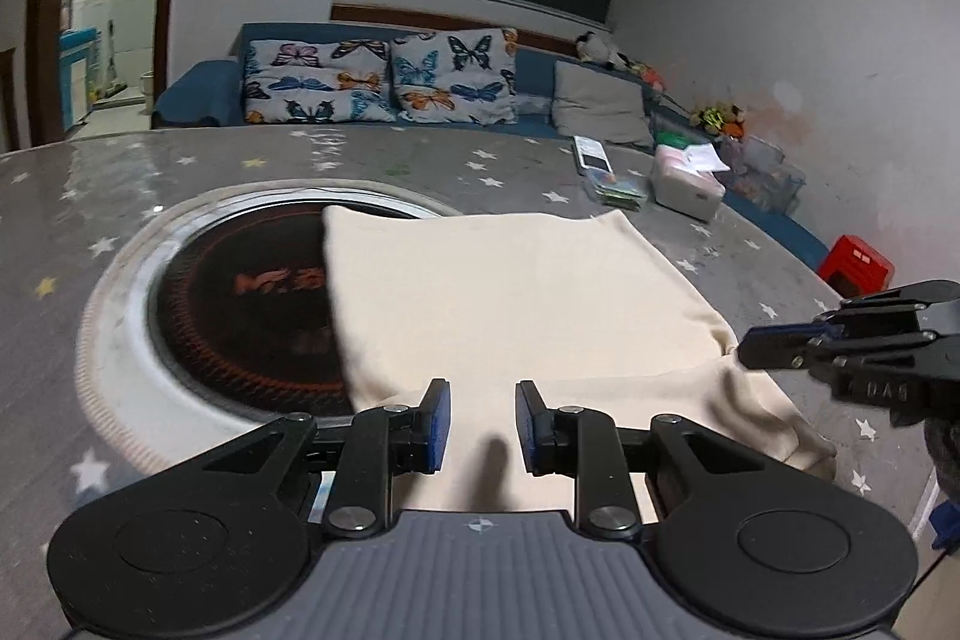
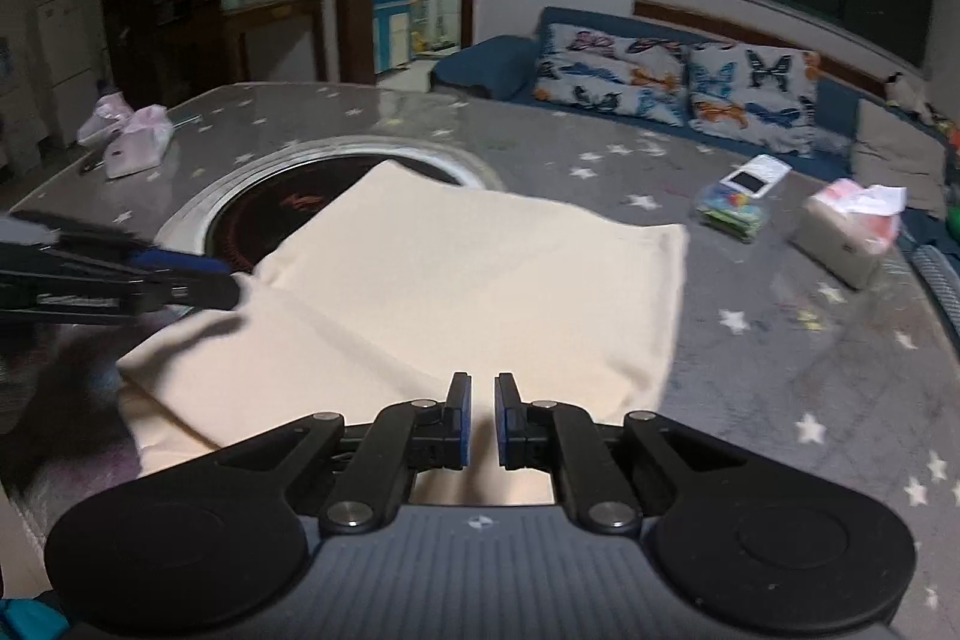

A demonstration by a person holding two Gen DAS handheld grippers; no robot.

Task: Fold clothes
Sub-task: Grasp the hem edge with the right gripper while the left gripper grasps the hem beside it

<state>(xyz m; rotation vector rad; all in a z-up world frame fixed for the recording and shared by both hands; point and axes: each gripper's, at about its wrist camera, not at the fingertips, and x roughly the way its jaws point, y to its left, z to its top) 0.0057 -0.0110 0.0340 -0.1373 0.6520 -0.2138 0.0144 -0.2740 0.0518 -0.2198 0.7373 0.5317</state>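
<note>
My left gripper (image 1: pixel 478 424) hangs open and my right gripper (image 2: pixel 482 419) narrowly parted over the folded cream cloth (image 1: pixel 510 292); far right sit a tissue pack (image 1: pixel 687 187) and a white phone (image 1: pixel 591 154).

Tissue pack (image 1: pixel 687 184) (near sofa (image 1: pixel 198 91))

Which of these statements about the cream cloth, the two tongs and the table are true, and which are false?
1. The cream cloth partly covers the round black hotplate. True.
2. The left tongs are clamped on the cloth. False: they are open, with nothing between them.
3. The right tongs have a narrower gap than the left ones. True.
4. The tablecloth is striped. False: it is grey with stars.
5. The cloth hangs in the air. False: it lies on the table.
</note>
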